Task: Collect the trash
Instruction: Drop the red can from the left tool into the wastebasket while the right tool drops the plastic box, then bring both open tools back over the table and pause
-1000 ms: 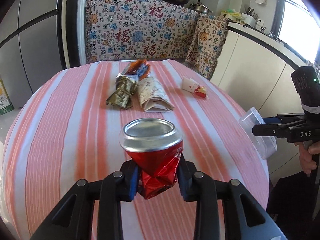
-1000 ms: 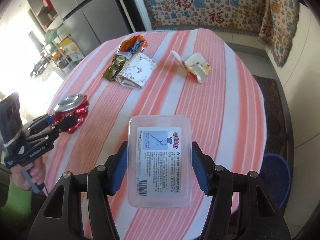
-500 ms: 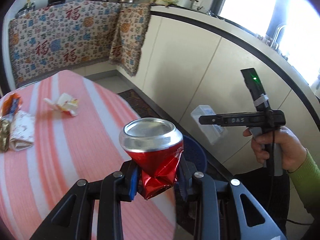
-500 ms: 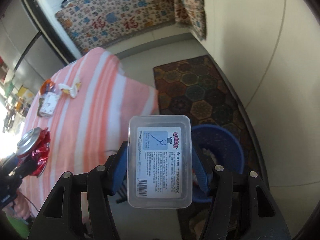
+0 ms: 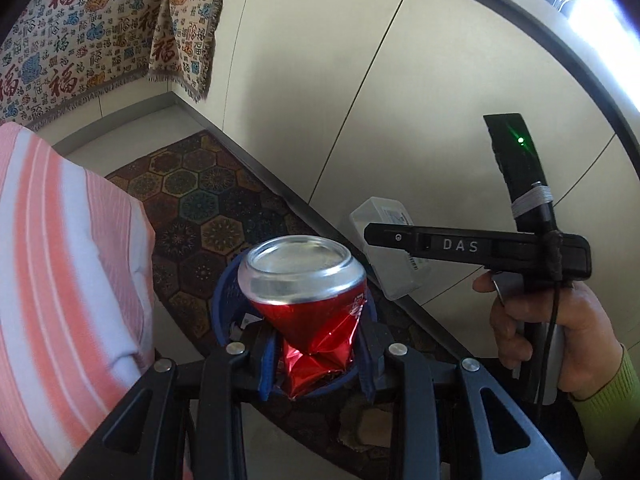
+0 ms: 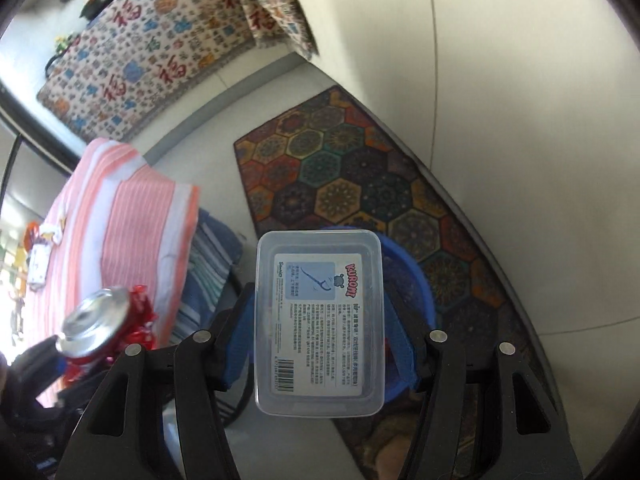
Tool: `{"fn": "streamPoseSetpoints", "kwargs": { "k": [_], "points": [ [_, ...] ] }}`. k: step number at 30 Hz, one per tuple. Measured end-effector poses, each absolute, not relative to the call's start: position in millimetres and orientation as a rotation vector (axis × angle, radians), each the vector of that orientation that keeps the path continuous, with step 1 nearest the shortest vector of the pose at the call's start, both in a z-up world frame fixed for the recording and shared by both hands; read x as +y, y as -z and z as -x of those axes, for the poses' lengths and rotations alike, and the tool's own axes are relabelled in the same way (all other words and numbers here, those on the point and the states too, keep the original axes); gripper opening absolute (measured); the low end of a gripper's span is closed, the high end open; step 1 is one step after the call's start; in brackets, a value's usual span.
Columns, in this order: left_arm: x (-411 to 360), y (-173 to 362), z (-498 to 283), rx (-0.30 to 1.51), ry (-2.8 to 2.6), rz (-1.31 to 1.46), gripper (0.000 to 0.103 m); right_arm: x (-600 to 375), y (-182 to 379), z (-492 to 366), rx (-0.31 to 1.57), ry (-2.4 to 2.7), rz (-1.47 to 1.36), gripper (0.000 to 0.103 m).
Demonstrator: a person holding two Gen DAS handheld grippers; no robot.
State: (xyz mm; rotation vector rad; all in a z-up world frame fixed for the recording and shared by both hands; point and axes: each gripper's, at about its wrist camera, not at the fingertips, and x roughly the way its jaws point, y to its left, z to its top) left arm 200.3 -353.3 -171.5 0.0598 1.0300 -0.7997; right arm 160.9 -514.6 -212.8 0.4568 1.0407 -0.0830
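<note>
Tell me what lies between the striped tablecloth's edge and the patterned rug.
In the right wrist view: bare pale floor separates tablecloth from rug.

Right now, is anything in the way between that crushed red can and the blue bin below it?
Nothing visible: the crushed can, held in the left tool, hangs over the blue bin with open air between.

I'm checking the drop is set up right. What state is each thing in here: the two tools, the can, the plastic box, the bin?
Left tool: shut on the can.
Can: crushed at its lower half, held over the bin.
Right tool: shut on the plastic box.
Plastic box: lid on, clamped by its long sides, above the bin.
Bin: blue, open-topped, standing on the patterned rug; contents mostly hidden.
</note>
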Motion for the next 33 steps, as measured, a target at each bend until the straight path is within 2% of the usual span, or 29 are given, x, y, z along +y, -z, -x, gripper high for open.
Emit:
{"fn": "streamPoseSetpoints", "kwargs": {
  "k": [5,6,7,8,9,14,20,26,33],
  "points": [
    [-371.2,194.1,-218.6,1.048,0.800,-0.077,0.033,-524.1,219.1,-164.2,1.030,0.080,-0.482,0.063],
    [-375.2,197.6,-219.9,1.047,0.802,-0.080,0.036,-526.2,220.9,-165.1,1.023,0.082,-0.498,0.064],
    [-380.0,204.9,-225.1,1.055,0.804,-0.079,0.044,-529.0,222.7,-165.2,1.016,0.086,-0.517,0.076],
    [-383.3,211.3,-228.3,1.067,0.787,-0.081,0.063,-531.9,223.6,-164.7,1.009,0.093,-0.536,0.087],
    [-384.1,212.5,-226.2,1.070,0.765,-0.080,0.068,-534.0,222.4,-163.1,1.000,0.103,-0.546,0.088],
    [-375.8,210.7,-228.8,1.080,0.720,-0.032,0.068,-536.5,212.4,-157.2,0.961,0.134,-0.510,0.089],
    [-332.5,155.2,-189.3,0.956,0.696,-0.101,0.068,-517.1,198.5,-152.7,0.929,0.155,-0.428,0.095],
    [-228.2,114.5,-147.3,0.881,0.544,-0.161,0.075,-446.2,177.5,-148.7,0.874,0.119,-0.190,0.099],
    [-83.8,142.3,-151.8,0.933,0.246,-0.128,0.075,-291.4,155.7,-142.6,0.834,-0.120,-0.023,0.101]
  ]
}}
